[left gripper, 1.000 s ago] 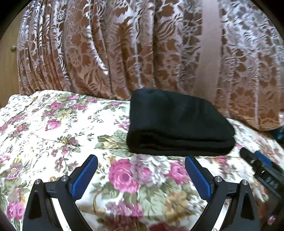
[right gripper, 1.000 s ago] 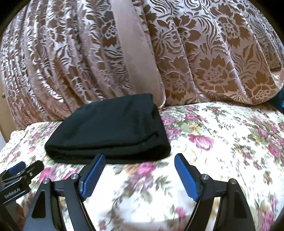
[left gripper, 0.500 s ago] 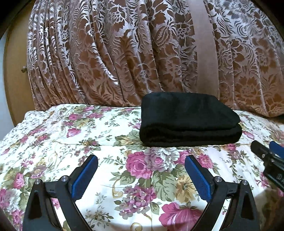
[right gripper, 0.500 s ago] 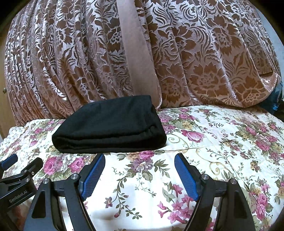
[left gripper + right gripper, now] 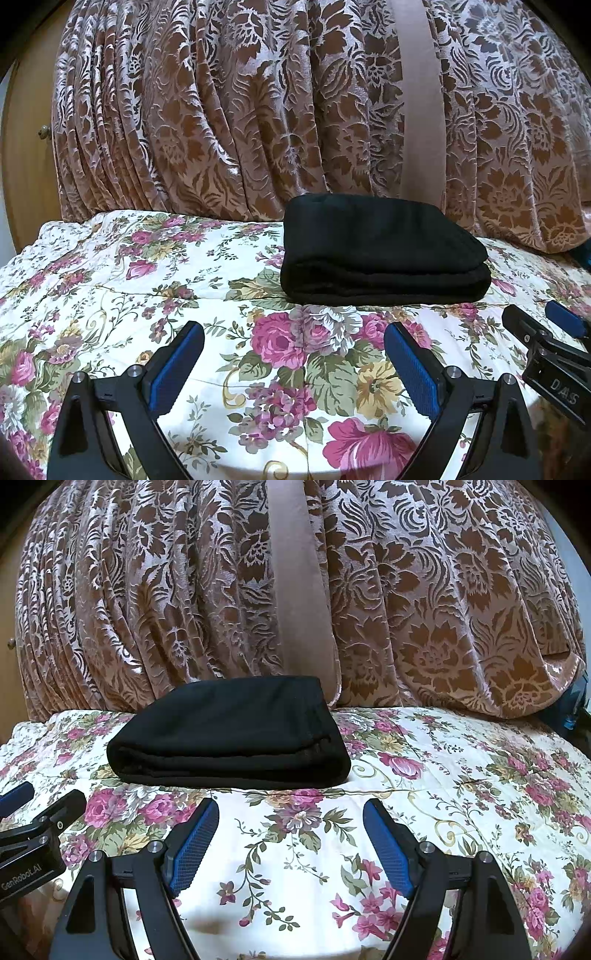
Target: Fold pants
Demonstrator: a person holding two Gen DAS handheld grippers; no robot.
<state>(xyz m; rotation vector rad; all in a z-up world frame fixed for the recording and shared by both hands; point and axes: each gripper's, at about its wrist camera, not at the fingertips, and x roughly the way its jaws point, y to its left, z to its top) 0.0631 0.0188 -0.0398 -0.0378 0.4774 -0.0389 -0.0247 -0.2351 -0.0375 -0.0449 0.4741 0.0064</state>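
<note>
Brown and cream floral velvet curtains (image 5: 229,122) hang behind a bed covered with a white quilted bedspread printed with pink roses (image 5: 122,295), wooden door edge at far left. Black folded fabric pants (image 5: 380,254) lie as a compact, squared rectangular stack on the bedspread, far side near the curtain hem, thick rounded fold edge facing the cameras; in the right wrist view the same pants (image 5: 229,734) sit left of centre. Layers look even and flat, no loose leg or waistband visible, so the fold reads as finished and the bundle parked at the back of the bed. Left gripper (image 5: 293,369), black frame with blue ribbed pads, stands wide open and empty, fingers apart over bare bedspread, near the pants' front edge but not touching. Right gripper (image 5: 290,843), same build, also spread wide with nothing between the pads, clear of the fabric. Both point slightly downward toward the stack from the near side, side by side, each one's tip visible in the other's view edge. Likely a hands-off pose showing the result; nothing left to grasp unless a final smoothing is wanted.
</note>
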